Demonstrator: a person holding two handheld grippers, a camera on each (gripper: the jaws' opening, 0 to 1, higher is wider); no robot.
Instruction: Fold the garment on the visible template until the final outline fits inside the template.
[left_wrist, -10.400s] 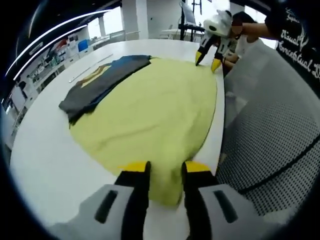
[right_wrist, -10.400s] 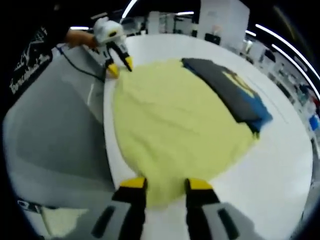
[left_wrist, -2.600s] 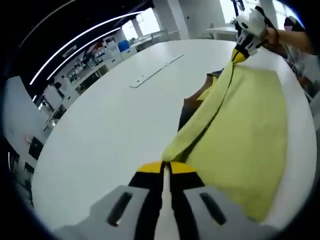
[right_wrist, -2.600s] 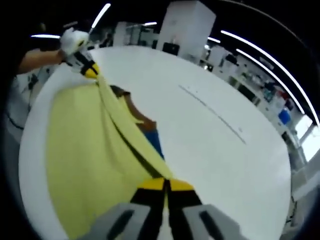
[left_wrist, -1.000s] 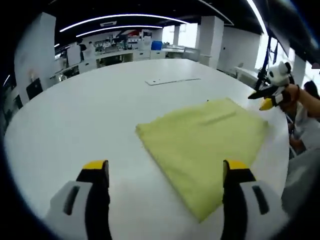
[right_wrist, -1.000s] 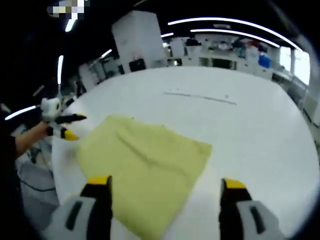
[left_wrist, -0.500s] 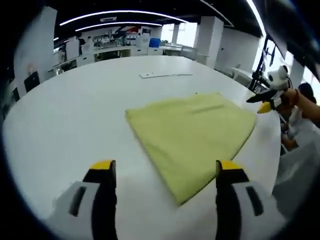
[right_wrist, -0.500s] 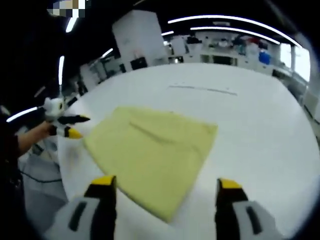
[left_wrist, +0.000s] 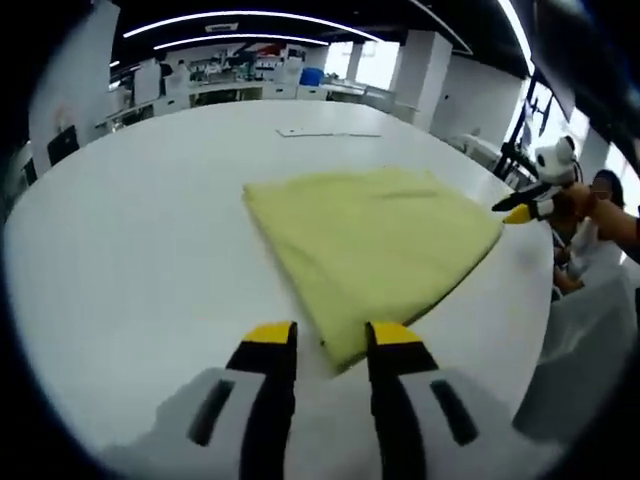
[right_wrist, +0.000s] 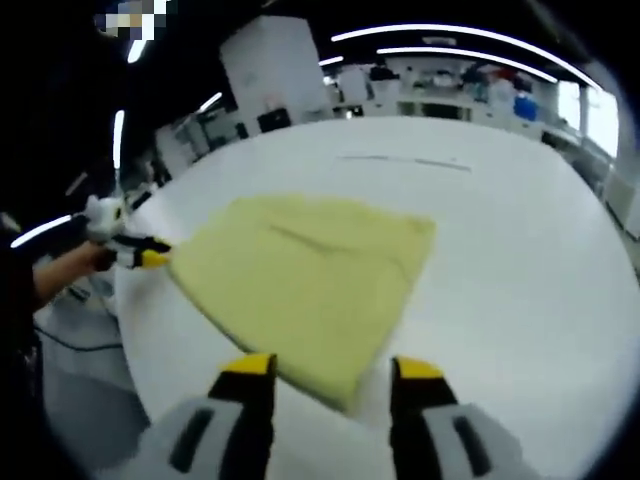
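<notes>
A yellow cloth (left_wrist: 370, 235) lies folded to a flat four-sided shape on the white table (left_wrist: 130, 230). My left gripper (left_wrist: 332, 337) is open, its jaws narrowed either side of the cloth's near corner. In the right gripper view the same cloth (right_wrist: 310, 280) lies ahead, and my right gripper (right_wrist: 333, 368) is open around another corner of it. A hand holds the right gripper (left_wrist: 525, 208) at the cloth's far right corner. The left gripper (right_wrist: 140, 255) sits at the cloth's left corner. The dark garment seen earlier is hidden under the cloth.
A thin pale strip (left_wrist: 330, 132) lies on the table beyond the cloth, also seen as a strip (right_wrist: 400, 160) in the right gripper view. The table's curved edge (left_wrist: 545, 300) runs close to the cloth's right side. Bare table top (right_wrist: 520, 270) surrounds the cloth.
The spread cloth was folded over the dark garment. In the last second both grippers came in to the cloth's corners and their jaws narrowed from wide open.
</notes>
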